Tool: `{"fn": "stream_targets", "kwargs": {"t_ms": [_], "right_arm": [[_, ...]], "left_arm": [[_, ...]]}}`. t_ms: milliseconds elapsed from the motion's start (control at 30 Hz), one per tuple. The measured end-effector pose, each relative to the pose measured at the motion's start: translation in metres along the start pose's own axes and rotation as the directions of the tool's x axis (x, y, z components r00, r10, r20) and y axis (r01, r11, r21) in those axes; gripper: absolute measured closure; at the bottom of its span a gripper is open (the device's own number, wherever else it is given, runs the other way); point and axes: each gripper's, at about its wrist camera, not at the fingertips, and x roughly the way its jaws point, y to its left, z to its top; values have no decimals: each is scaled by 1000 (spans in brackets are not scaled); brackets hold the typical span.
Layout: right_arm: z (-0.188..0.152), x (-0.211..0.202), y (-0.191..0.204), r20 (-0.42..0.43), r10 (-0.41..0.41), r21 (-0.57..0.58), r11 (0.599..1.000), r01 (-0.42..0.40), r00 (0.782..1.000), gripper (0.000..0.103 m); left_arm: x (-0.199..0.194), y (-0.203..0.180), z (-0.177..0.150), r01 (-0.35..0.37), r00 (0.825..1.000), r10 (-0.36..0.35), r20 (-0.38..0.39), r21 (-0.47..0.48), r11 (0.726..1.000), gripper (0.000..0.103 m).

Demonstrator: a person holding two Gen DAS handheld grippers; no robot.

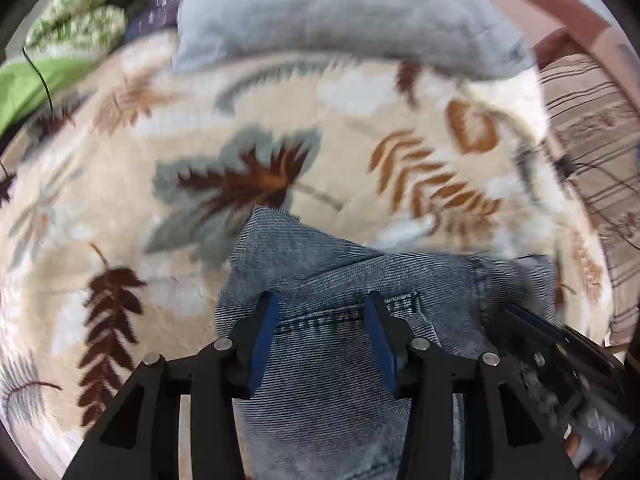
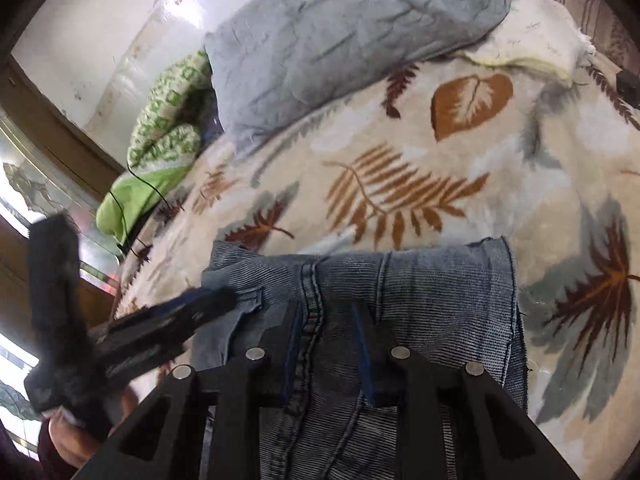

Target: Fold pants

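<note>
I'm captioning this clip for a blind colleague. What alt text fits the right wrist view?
The right gripper hovers open over folded blue jeans lying on a leaf-patterned blanket. The left gripper, blurred, reaches onto the jeans' left edge. A grey pillow and green bedding lie behind.

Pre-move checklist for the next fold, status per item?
1. Jeans on the blanket: ok.
2. Left gripper has denim between its fingers: ok; clamped: cannot tell.
3. Right gripper straddles the seam: ok; clamped: cannot tell.
4. Grippers apart from each other: ok, though close.
5. Blanket ahead free up to the grey pillow: ok.
6. Jeans lying flat: not ok, bunched.
</note>
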Motion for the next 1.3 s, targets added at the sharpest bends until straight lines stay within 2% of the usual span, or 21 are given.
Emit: {"fn": "stream_targets", "kwargs": {"t_ms": [100,200,333,467,567,600,700,800,933,1000,1200,1300], "right_arm": [[-1,11,-2,-52,3,-9,1000,-4,999,74],[-2,6,-1,-54,14,-22,1000,-16,998,74],[-10,-17,1,-17,66,-34,997,-66,998,74],[-32,-44,14,23,70,-119,991,-67,997,74],[-49,-59,24,32,48,-181,983,-42,998,74],[-55,-63,27,35,36,-202,979,-28,999,74],[-72,-72,33,45,-11,-257,966,22,999,74],[-89,-73,26,25,-57,-249,967,62,998,74],[-108,-76,18,12,-72,-235,969,73,997,69],[-114,-75,13,1,-83,-229,970,81,997,61],[-122,-69,7,-11,-82,-253,964,77,997,58],[-122,-68,7,-12,-82,-257,963,76,997,56]], "left_arm": [[8,-2,-1,-23,1000,23,4,-1,1000,55],[-2,-3,-6,-20,1000,20,20,4,1000,55],[-32,9,-28,57,996,-54,74,-44,997,54],[-57,8,-59,36,992,-32,124,-27,999,54],[-73,1,-84,40,989,-40,142,8,999,52],[-75,-4,-94,22,990,-26,139,32,999,48],[-75,-16,-119,-15,993,3,115,99,995,47],[-75,-22,-136,-40,992,23,128,136,990,47],[-73,-19,-144,-35,994,21,109,126,991,47],[-74,-21,-150,-42,992,25,120,148,988,47],[-65,-21,-164,-54,985,26,169,161,986,45],[-65,-21,-163,-65,985,37,171,163,984,39]]}}
